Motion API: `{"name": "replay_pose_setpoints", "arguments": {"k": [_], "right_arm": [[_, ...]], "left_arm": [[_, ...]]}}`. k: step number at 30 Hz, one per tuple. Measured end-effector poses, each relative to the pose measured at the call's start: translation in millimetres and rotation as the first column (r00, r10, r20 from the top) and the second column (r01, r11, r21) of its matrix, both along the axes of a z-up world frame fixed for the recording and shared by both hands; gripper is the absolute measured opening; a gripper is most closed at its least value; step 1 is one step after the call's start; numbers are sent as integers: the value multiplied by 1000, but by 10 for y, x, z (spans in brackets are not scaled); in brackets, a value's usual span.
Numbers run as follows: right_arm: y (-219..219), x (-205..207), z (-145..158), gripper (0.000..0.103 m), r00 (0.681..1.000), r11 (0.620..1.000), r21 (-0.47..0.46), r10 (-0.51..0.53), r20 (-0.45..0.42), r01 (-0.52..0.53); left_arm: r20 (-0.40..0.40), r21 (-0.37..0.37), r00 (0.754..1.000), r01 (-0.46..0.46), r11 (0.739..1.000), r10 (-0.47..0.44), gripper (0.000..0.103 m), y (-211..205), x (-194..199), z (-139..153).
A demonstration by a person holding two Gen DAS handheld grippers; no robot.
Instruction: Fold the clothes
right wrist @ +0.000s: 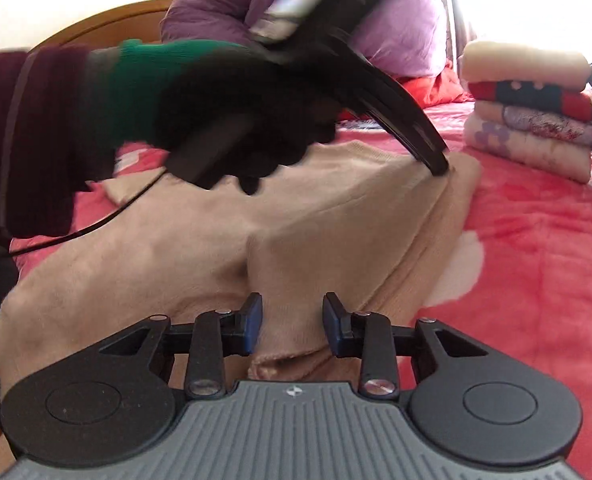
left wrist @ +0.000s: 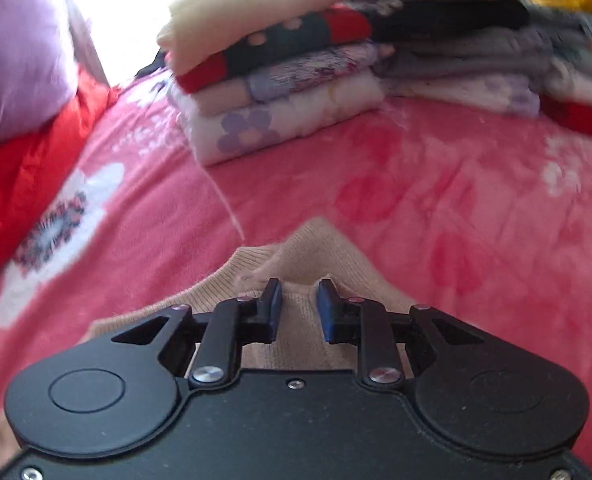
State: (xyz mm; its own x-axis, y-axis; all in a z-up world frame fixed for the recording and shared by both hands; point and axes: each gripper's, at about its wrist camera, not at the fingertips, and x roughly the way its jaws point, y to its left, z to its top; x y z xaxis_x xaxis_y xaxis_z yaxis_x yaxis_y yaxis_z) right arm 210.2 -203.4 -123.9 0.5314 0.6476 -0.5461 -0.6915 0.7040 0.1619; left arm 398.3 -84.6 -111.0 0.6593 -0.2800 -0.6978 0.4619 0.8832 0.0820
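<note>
While your right gripper stands over the beige sweater's near edge, jaws part-open with a fold of knit between the pads, whether pinched you cannot tell. The garment runs away from you across the pink bedspread. Farther on, your left gripper, narrowly open astride the ribbed far end, faces the folded stack.

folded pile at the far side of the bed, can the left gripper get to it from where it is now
Probably yes. Only bare pink bedspread lies between the left gripper and the folded pile. But its jaws sit over the beige sweater, which would likely be dragged along.
</note>
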Motion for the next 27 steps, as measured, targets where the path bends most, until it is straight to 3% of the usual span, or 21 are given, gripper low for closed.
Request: {"name": "replay_pose_setpoints", "arguments": {"k": [7, 9, 11, 14, 17, 20, 23, 27], "right_arm": [[25, -33, 30, 35, 1000, 1000, -12, 14, -3, -14], [20, -48, 20, 35, 1000, 1000, -6, 9, -2, -9], [13, -54, 9, 35, 1000, 1000, 0, 6, 0, -6], [13, -15, -26, 35, 1000, 1000, -4, 13, -15, -13], [20, 21, -39, 35, 999, 1000, -7, 16, -34, -16], [51, -4, -15, 35, 1000, 1000, -14, 16, -20, -16], [-5, -61, 35, 36, 1000, 1000, 26, 14, -14, -14], [-132, -181, 141, 35, 1000, 996, 86, -13, 15, 12]], "left_arm": [[39, -104, 999, -8, 995, 12, 22, 89, -29, 377], [16, -61, 1000, -6, 998, 7, 22, -31, 94, 287], [-33, 41, 999, -22, 999, 24, 21, -175, 227, 19], [4, 109, 999, -33, 993, 32, 21, -290, 217, -100], [36, 15, 997, -76, 997, 75, 21, -140, 111, 139], [78, -90, 979, -180, 980, 187, 21, 294, -209, 377], [53, -203, 966, -236, 950, 251, 21, 774, -763, 485], [14, -263, 956, -279, 924, 292, 21, 1226, -1652, 416]]}}
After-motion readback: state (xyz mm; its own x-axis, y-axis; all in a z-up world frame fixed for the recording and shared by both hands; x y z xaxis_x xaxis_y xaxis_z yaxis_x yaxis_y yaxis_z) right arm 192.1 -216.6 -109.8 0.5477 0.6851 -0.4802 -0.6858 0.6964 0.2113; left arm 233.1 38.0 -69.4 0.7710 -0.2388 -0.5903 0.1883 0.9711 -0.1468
